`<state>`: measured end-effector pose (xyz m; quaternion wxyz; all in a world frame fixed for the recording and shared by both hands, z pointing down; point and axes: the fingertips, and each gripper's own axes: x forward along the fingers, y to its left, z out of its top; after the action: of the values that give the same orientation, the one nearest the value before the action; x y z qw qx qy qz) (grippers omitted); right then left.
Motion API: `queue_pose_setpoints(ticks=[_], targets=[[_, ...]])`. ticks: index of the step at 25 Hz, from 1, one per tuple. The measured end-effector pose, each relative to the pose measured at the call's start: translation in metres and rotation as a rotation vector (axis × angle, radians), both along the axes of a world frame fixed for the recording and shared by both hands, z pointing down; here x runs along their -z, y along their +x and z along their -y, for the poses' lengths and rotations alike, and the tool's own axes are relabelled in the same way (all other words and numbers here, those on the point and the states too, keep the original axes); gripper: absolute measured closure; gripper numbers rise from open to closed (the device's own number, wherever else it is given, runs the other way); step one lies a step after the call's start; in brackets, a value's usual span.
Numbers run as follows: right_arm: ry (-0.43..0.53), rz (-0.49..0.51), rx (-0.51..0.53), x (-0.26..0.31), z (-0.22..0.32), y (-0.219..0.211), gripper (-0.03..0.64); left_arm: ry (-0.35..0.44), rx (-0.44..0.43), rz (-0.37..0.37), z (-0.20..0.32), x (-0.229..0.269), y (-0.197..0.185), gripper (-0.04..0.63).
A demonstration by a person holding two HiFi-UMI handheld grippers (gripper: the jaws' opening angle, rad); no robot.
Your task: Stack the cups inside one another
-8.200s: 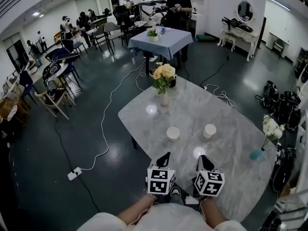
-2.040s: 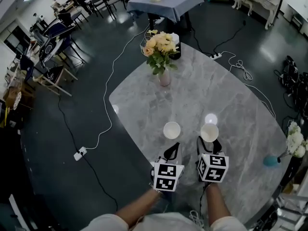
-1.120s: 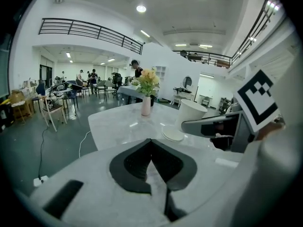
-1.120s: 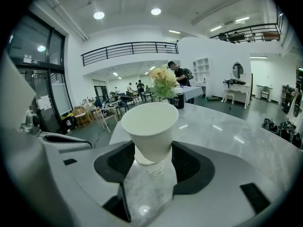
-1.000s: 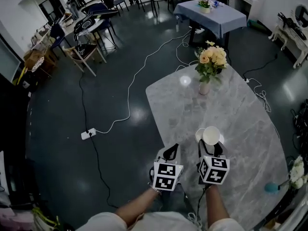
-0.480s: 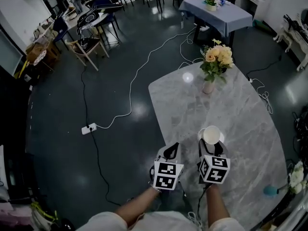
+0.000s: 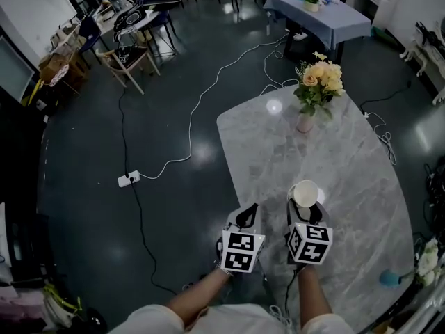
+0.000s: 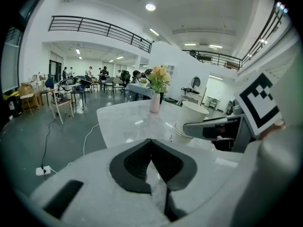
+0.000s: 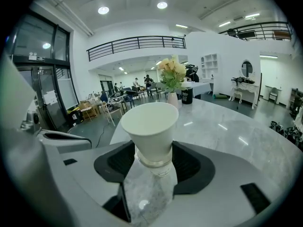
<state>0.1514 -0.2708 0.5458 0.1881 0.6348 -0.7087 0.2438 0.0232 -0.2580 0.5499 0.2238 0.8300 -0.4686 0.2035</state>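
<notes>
Two cups (image 7: 305, 193) are on the one bench (image 7: 348, 162), one nested in the other. There are two claws, a left claw (image 7: 246, 213) and a right claw (image 7: 304, 209), and one vase of flowers (image 7: 305, 121).

Dark glossy floor (image 7: 83, 145), a white cable (image 7: 197, 108), chairs (image 7: 129, 64) and a blue-clothed table (image 7: 325, 17).

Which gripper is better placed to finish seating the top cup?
Right: the right gripper grips the upper cup, which sits partly in the lower cup; the left gripper is shut, empty, beside them.

Matt white paper cups (image 9: 150, 126); glossy grey marble table (image 7: 348, 165) (veined, reflecting lamps)
</notes>
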Motion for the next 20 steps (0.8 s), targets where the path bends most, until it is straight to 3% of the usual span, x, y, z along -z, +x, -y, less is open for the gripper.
queue_pose_setpoints(ticks=[20], targets=[[0.008,0.043,-0.028,0.0,-0.01,-0.001,0.374,-0.003,-0.018,-0.006,-0.006,0.0,0.001,0.6]])
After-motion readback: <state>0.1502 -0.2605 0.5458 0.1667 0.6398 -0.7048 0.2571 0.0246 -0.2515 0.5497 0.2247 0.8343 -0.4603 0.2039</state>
